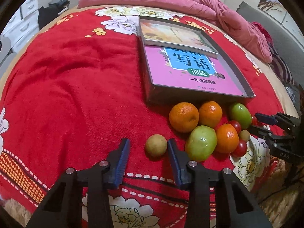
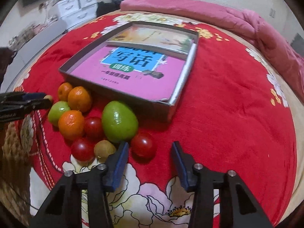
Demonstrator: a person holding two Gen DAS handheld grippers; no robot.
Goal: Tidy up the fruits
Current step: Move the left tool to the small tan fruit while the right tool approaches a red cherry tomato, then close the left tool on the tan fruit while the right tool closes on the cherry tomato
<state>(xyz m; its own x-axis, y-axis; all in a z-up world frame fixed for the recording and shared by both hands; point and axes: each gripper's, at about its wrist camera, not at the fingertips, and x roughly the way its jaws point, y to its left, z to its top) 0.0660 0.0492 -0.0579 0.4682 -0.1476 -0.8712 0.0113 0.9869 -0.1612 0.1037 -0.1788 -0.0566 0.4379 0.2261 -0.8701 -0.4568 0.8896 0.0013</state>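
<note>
with both grippers spread, the left gripper [image 1: 148, 148] around the small brown fruit [image 1: 156, 145] and the right gripper [image 2: 150, 152] around the cherry tomato [image 2: 143, 144], a skewed squeeze may roll either round fruit away.

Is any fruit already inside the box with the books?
No: the box holds only two books, and every orange, green fruit and tomato lies on the red blanket outside it.

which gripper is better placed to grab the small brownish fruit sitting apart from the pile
Left. The left gripper has that small brownish fruit between its fingers, unclamped. The right gripper straddles a red tomato across the pile.
</note>
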